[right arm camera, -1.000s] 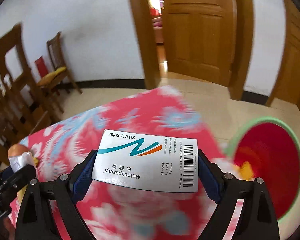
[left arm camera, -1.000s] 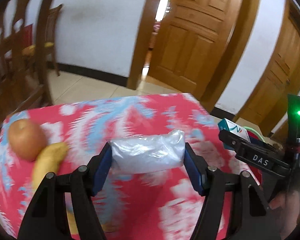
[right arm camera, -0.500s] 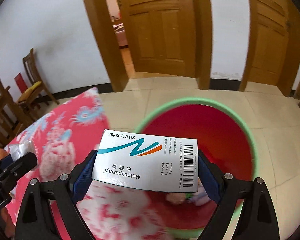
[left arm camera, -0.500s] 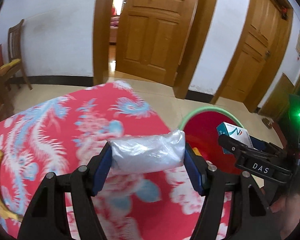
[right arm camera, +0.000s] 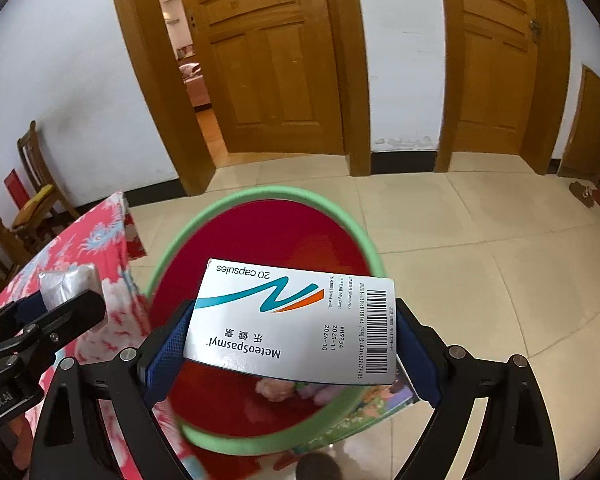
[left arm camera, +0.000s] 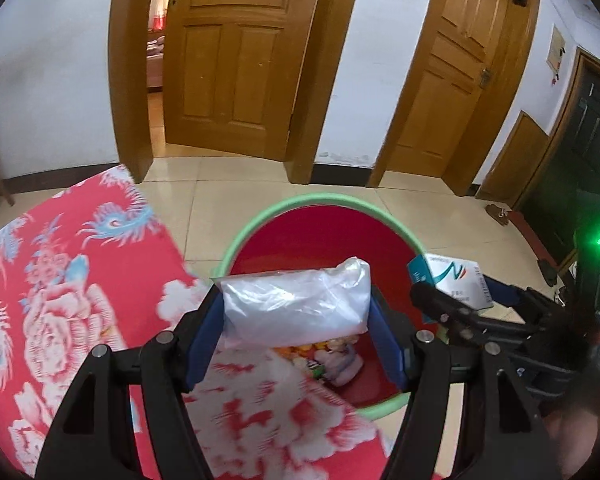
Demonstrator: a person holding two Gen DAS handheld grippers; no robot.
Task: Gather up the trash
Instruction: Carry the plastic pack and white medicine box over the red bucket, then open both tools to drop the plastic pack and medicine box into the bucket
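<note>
My left gripper is shut on a clear plastic bag and holds it over the near rim of a red bin with a green rim. My right gripper is shut on a white medicine box and holds it above the same bin. The box also shows in the left wrist view, and the bag in the right wrist view. Some trash lies at the bin's bottom.
A table with a red flowered cloth stands left of the bin. The bin sits on a tiled floor. Wooden doors and white walls are behind. A wooden chair stands at the far left.
Both grippers have swung right from over the table to above the bin, still holding the bag and the box. The apple and banana have left the view.
</note>
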